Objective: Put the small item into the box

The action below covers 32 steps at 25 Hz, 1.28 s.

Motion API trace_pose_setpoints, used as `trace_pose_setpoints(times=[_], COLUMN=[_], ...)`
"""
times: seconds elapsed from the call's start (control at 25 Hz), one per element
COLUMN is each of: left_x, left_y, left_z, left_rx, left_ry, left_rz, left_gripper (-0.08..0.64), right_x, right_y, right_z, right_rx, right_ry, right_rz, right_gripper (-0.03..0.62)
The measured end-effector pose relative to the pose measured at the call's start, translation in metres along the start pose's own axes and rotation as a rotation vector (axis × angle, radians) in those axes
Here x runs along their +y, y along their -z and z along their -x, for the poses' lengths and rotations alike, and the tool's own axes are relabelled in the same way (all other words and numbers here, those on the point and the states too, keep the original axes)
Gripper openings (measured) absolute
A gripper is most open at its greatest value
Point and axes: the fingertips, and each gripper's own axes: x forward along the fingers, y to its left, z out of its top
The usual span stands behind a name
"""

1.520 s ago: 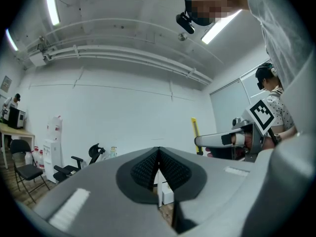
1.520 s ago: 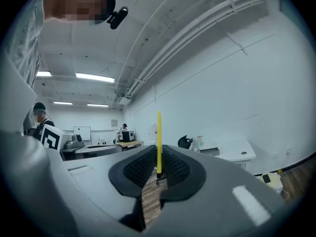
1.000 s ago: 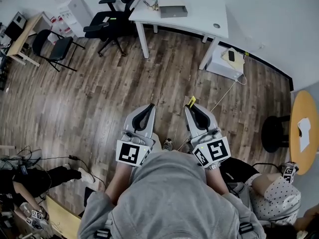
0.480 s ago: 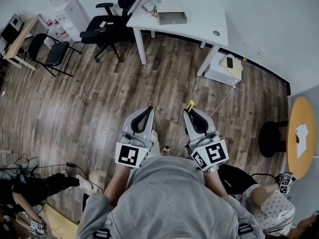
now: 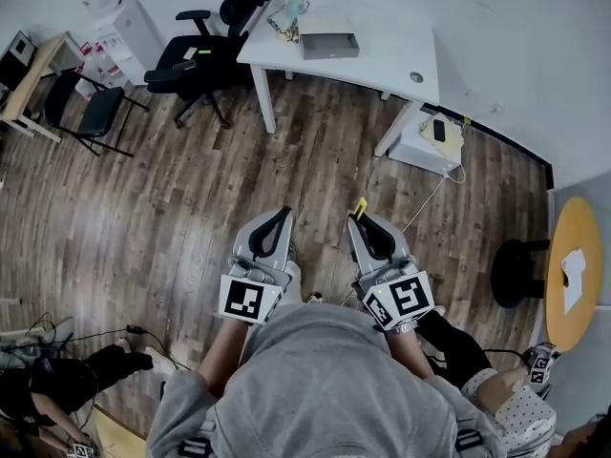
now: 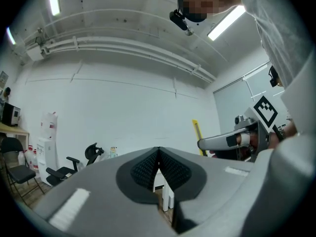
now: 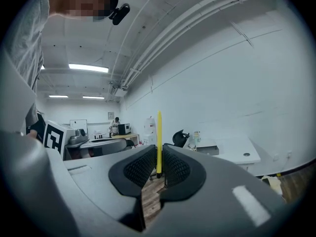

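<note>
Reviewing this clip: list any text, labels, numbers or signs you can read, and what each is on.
None can be read.
The square markers on the left tool and right tool: patterns, not letters.
The red labels on the white cabinet: too small.
The framed sheet on the far wall: too blurred.
The yellow strip in the right tool: no print shows.

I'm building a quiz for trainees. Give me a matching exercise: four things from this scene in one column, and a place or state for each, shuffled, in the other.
Things:
1. left gripper
2. right gripper
3. grey box
4. black office chair

Places or states:
A. on the white table
B. shut on the yellow stick
C. shut, with nothing between the jaws
D. on the wood floor, beside the white table

Pairs: 1-C, 2-B, 3-A, 4-D
</note>
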Motion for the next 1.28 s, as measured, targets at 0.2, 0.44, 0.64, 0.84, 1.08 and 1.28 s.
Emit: trace_pose_setpoints(times=[0.2,0.44,0.64,0.84,1.08,1.28], left_x=[0.019,0.043,0.074,0.106,0.144,0.163], left_y=[0.004,0.003,0.006,0.005,0.005,0.005], left_z=[-0.032,-0.073,-0.099,-0.121,-0.133,-0.142], left_rx=[0.015,0.018,0.044,0.013,-0.004,-0.015], left_ry=[0.027,0.075,0.099,0.106,0.099,0.083], left_rz=[0.012,0.017,0.018,0.013,0.002,0.006], left_gripper=[0.003,0.003,0.003,0.003,0.003,0.003], right_x=[-0.019,-0.041,-0.05,-0.057,-0.054,-0.059], right_y=[-0.008,-0.018,-0.025,-0.03,-0.033,-0.032], right_z=[-0.028,-0.066,-0.102,-0.139,-0.173,-0.189], right_rx=[0.004,0.007,0.005,-0.005,-0.025,-0.015], right_ry=[0.026,0.072,0.094,0.106,0.112,0.116], right_rz=[0.005,0.001,0.004,0.001,0.001,0.003], right_gripper=[0.061,0.061,0.061,0.061,0.061,0.061])
